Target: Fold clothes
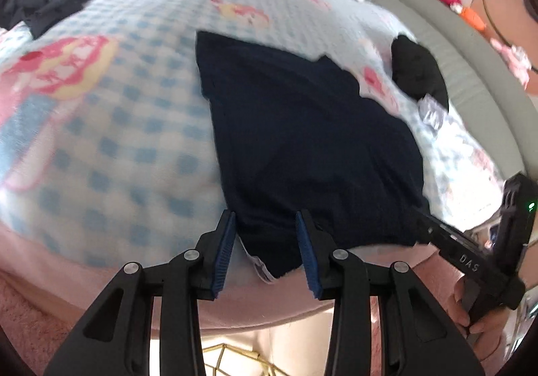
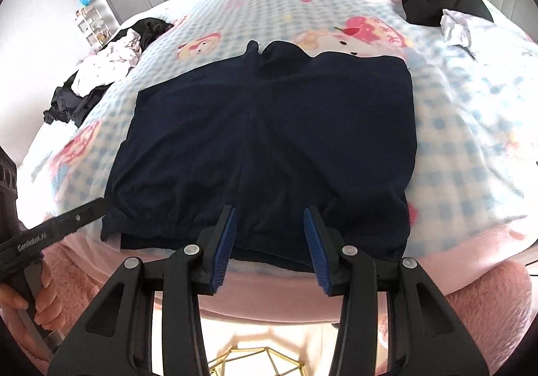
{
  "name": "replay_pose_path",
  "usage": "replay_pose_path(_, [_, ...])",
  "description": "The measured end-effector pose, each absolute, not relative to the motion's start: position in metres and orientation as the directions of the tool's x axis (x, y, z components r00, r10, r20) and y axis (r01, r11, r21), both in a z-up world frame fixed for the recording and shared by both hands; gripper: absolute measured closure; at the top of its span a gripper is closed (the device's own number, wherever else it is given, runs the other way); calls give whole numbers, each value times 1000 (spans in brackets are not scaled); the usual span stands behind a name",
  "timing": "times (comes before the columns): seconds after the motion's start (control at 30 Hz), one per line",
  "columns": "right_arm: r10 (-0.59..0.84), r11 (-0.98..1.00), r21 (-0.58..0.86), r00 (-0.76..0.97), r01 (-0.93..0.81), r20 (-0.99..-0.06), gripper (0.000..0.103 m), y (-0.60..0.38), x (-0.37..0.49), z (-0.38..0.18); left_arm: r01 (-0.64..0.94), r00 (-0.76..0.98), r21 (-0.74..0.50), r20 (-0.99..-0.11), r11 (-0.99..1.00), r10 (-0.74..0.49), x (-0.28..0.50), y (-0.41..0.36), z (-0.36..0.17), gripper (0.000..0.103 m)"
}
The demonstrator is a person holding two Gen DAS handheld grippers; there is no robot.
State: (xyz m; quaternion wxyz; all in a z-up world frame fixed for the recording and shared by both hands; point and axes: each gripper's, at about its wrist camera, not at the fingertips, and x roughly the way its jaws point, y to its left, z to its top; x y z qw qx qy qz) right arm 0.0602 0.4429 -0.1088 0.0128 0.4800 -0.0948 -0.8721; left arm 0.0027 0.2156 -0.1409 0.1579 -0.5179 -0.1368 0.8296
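Right wrist: fingers angled over shorts

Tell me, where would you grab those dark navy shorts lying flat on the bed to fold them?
Judging by their pose, grip the navy shorts at the gathered elastic waistband, coming from the near bed edge. The band lies closest, along the edge of the checked blanket, and its bunched thickness should pinch easily. One hand-held gripper per corner would let the shorts fold away toward the legs.

Blanket print motion-blurred; clothes pile too small to sort.
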Motion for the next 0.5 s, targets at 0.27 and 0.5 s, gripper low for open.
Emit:
replay_pose_path(0.27, [-59,-991,112,-524,-72,-850,61,450,76,-114,-61,-413,-354,-842,-933,347,5,201,-144,64])
replay_pose_path(0.5, [17,-988,62,-509,-138,-860,61,471,79,-117,-209,-495,-394,-747,-895,444,9,233,-110,65])
